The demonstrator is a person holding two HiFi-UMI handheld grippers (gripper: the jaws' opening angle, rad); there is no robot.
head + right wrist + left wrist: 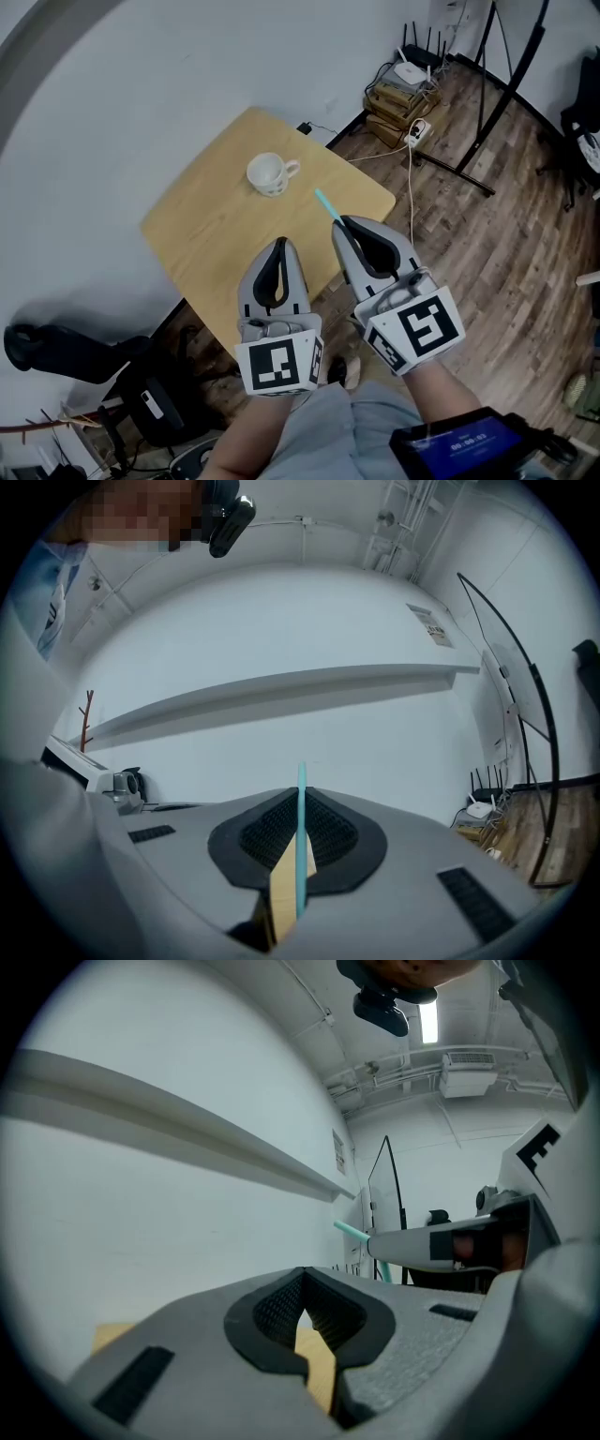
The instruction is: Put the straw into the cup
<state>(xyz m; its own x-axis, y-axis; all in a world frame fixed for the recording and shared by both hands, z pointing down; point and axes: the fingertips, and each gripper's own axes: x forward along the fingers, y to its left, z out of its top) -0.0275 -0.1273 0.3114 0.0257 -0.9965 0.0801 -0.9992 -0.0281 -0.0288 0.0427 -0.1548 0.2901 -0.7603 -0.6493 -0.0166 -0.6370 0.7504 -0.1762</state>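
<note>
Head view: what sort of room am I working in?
Probably an office or studio room: a Wi-Fi router on stacked boxes, black stand legs on wood-plank flooring, a small wooden table.

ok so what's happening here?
A person holds a gripper in each hand above a small wooden table. The right gripper is shut on a teal straw, whose tip pokes out toward the white cup standing on the table. The left gripper is shut and empty, beside it. The straw is not in the cup yet.

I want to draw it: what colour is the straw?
Turquoise. The straw shows best in the right gripper view.
</note>
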